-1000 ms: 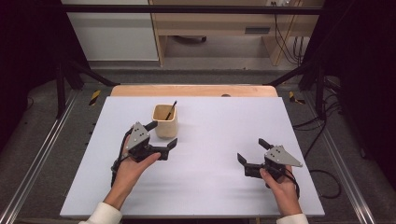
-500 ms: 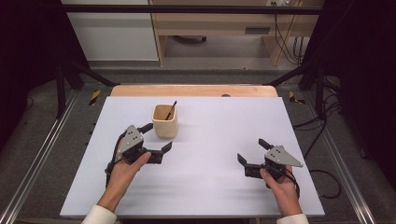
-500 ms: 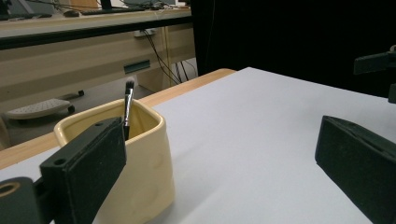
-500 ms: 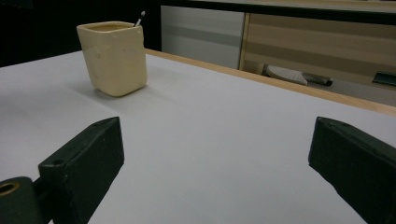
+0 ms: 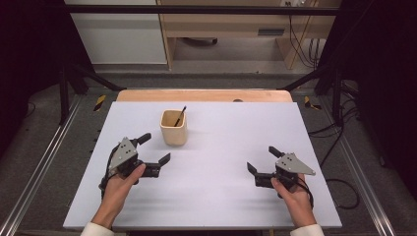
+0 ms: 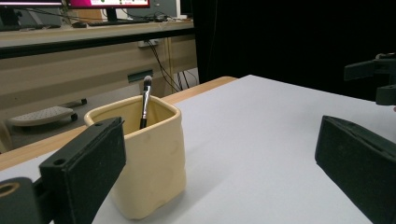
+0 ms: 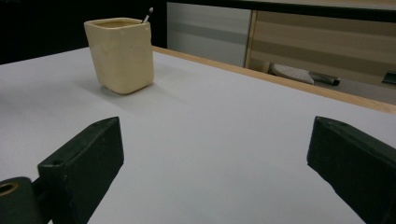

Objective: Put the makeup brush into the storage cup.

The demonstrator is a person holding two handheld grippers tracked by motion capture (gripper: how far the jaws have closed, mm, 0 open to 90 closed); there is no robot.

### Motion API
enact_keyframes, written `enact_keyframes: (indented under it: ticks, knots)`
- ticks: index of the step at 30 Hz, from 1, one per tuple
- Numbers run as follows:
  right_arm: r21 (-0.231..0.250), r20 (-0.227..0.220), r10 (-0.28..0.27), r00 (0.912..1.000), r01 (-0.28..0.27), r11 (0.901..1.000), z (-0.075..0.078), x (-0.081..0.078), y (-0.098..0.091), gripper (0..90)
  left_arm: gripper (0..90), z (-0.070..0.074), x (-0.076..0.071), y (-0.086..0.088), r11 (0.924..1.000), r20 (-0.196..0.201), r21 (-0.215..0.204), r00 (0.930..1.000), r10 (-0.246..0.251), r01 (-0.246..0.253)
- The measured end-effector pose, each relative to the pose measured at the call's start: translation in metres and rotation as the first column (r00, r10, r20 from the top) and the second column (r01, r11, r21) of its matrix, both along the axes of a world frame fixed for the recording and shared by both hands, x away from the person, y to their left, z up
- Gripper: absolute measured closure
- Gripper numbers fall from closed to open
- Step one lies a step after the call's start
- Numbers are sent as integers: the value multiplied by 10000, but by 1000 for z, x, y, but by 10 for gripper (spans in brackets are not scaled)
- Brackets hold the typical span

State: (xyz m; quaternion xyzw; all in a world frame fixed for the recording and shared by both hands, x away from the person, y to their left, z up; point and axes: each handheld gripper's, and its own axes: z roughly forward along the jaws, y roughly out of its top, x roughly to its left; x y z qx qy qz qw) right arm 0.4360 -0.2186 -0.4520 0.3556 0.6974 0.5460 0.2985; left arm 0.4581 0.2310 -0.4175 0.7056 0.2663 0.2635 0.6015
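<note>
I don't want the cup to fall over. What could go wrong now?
1. The left gripper sits close beside the cream cup with its jaws wide open; a careless sweep could knock the cup over.
2. The brush leans loosely against the cup's rim, so a tip or jolt could probably spill it onto the table.
3. The cup's sides look smooth and bulging, so it might slip if the jaws pinch it.

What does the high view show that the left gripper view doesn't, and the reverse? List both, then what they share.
The high view gives the left gripper and right gripper whole, both open and empty, and the full white table with the floor around it. The left gripper view gives the brush close enough to see its bristled tip, and monitors on a desk behind. Both share the cream cup with the brush standing in it.
</note>
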Motion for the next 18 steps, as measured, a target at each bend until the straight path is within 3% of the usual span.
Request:
enact_keyframes:
  ticks: [10,18]
  knots:
    - [-77,112,60,9999,-59,10000,11,0,1,38,14,-6,-10,26,9997,3,-101,9998,217,-217]
    - [-344,102,-109,9999,113,9993,10,-6,-7,36,12,-11,-20,50,9988,3,-200,9990,446,-446]
